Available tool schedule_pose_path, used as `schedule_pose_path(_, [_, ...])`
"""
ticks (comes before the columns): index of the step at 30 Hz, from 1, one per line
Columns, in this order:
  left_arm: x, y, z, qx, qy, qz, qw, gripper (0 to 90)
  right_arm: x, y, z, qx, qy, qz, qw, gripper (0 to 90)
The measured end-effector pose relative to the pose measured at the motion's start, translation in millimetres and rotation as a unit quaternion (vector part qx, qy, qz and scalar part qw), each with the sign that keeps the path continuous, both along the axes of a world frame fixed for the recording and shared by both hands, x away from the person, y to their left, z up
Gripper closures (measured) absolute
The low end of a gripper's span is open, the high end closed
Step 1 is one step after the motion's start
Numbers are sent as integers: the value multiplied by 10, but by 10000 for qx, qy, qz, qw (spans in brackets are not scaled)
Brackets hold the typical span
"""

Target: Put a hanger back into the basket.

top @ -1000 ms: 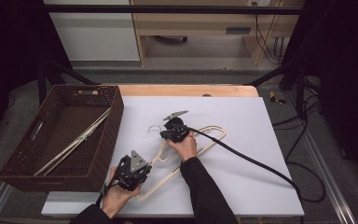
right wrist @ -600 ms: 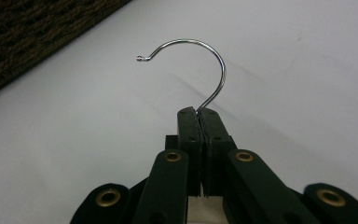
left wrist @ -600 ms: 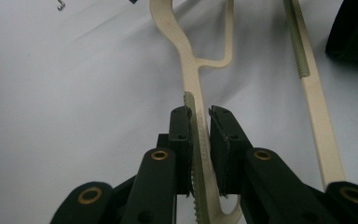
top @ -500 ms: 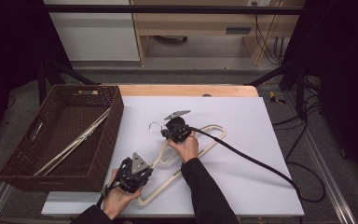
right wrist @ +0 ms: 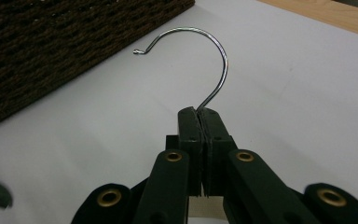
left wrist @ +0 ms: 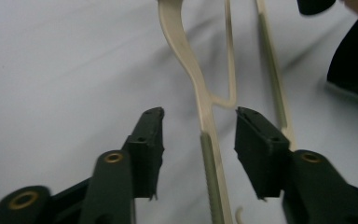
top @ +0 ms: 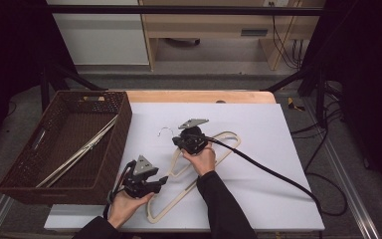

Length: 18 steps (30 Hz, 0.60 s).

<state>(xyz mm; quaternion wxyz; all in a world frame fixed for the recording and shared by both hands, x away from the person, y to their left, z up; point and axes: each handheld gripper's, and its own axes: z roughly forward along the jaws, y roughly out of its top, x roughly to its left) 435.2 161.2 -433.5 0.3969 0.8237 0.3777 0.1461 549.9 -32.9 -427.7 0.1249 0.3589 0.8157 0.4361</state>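
Hanger [top: 199, 172]: on the white mat, long axis 7 to 1 o'clock.
Right gripper [top: 188, 141]: clenched on the hook [right wrist: 200, 60] stem.
Left gripper [top: 146, 185]: jaws just opened, released, straddling the hanger's 7 o'clock arm.
Basket [top: 107, 164]: at 9 o'clock.

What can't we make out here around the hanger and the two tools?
- Hanger neck, right gripper view: the right tool shuts on the wire hook and covers the joint below it.
- Hanger lower arm, left gripper view: cut off by the bottom edge between the left tool, whose jaws have just been opening and stand clear of it.
- Basket contents, high view: pale rods, too small to identify.
- Right tool tips, high view: hidden under its own body.
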Motion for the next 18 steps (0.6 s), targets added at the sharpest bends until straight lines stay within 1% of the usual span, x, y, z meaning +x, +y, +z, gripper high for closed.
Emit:
schedule_pose_path(1, [42, 2, 13, -65, -42, 9, 10000, 464, -12, -6, 16, -13, -30, 1, 10000, 890])
schedule_pose_path(2, [97, -9, 19, -173, -5, -6, 9999, 452, -23, -11, 32, -17, -64, 25, 10000, 891])
schedule_pose_path(3, [143, -27, 18, -212, 17, -19, 9998, 441, -35, -17, 48, 7, -105, 65, 9999, 891])
schedule_pose_path(4, [175, -44, 15, -248, 35, -52, 9997, 436, -51, -11, 63, 40, -89, 13, 10000, 891])
schedule_pose_path(5, [220, -80, 6, -267, 28, -69, 9996, 439, -58, -21, 72, 27, -103, 58, 9999, 890])
schedule_pose_path(6, [256, -109, -5, -222, 44, -109, 9997, 451, -66, -28, 85, 49, -156, 104, 9998, 891])
schedule_pose_path(7, [287, -139, -18, -207, 57, -147, 9997, 455, -78, -30, 92, 112, -166, 85, 9998, 890])
schedule_pose_path(8, [308, -159, -31, -207, 84, -147, 9996, 473, -87, -43, 100, 125, -178, 123, 9997, 891])
schedule_pose_path(9, [335, -182, -48, -255, 188, -154, 9994, 501, -96, -46, 105, 146, -167, 100, 9997, 890])
schedule_pose_path(10, [368, -205, -69, -326, 318, -212, 9987, 530, -105, -57, 111, 158, -184, 110, 9996, 890])
schedule_pose_path(12, [391, -238, -93, -308, 376, -237, 9985, 584, -125, -80, 126, 184, -218, 141, 9995, 890])
schedule_pose_path(14, [404, -266, -113, -356, 441, -321, 9979, 637, -146, -96, 140, 225, -242, 148, 9993, 890])
schedule_pose_path(15, [405, -278, -120, -320, 451, -317, 9980, 647, -154, -102, 146, 227, -258, 152, 9993, 890])
schedule_pose_path(16, [406, -283, -124, -350, 473, -326, 9977, 687, -166, -113, 155, 240, -277, 179, 9992, 890])
schedule_pose_path(18, [403, -287, -121, -435, 520, -377, 9970, 738, -189, -124, 171, 233, -310, 181, 9991, 890])
